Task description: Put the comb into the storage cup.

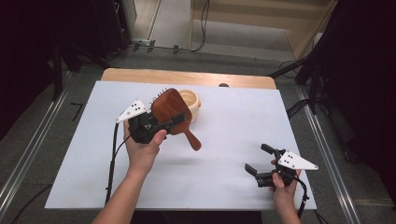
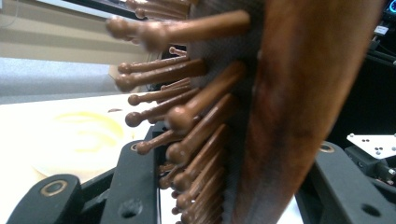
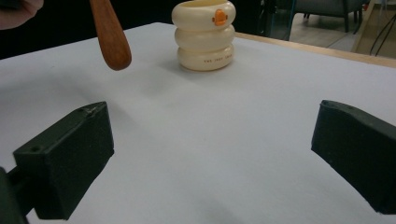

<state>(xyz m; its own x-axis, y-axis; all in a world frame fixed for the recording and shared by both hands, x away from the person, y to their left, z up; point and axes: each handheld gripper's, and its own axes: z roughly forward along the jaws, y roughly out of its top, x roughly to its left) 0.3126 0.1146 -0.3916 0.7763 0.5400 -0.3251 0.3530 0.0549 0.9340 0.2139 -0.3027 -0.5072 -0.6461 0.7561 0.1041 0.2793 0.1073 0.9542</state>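
Hairbrush (image 1: 169, 111) sits clamped in the left claw (image 1: 161, 125), lifted above the counter (image 1: 224, 154) with its wooden back facing up and its handle slanting down toward the middle. Up close in the left gripper view, the bristles (image 2: 187, 112) stick out sideways between the black jaws. Just behind the brush stands a cream ringed pot (image 3: 204, 35). The right claw (image 1: 261, 163) hangs low near the counter's front right, jaws spread wide with nothing between them.
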